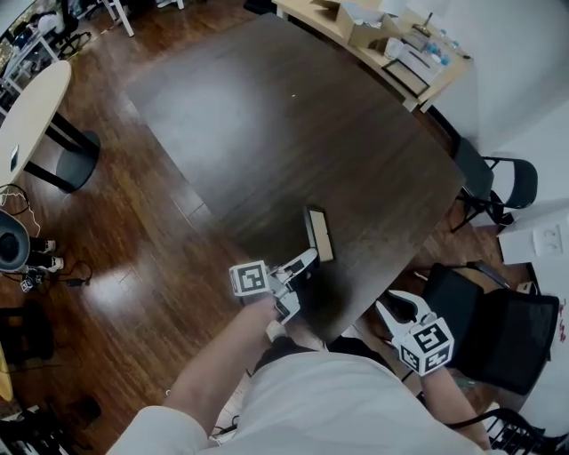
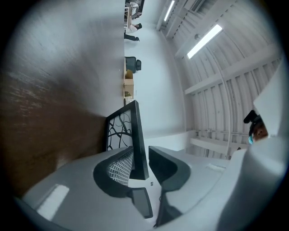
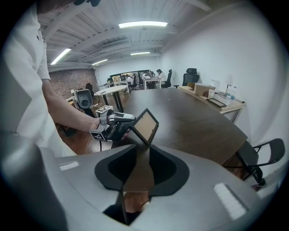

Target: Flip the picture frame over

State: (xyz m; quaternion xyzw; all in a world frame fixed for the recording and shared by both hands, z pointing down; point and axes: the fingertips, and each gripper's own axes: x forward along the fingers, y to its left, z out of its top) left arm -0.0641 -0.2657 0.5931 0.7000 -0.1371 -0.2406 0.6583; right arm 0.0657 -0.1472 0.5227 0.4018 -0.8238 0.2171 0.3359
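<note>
The picture frame (image 1: 318, 233) stands on its edge on the dark wooden table (image 1: 267, 115), near the front edge. My left gripper (image 1: 299, 267) is shut on its near end. In the left gripper view the black frame (image 2: 137, 135) sits between the jaws (image 2: 141, 164), its branch-pattern side facing left. The right gripper view shows the frame (image 3: 145, 125) tilted, brown backing toward the camera, with the left gripper (image 3: 115, 124) holding it. My right gripper (image 1: 397, 309) hovers off the table's front right corner, open, with nothing between its jaws (image 3: 142, 169).
Black chairs (image 1: 484, 324) (image 1: 493, 182) stand to the right of the table. A light wooden desk (image 1: 373, 27) with boxes lies beyond the far end. A round white table (image 1: 31, 107) stands at the left on the wooden floor.
</note>
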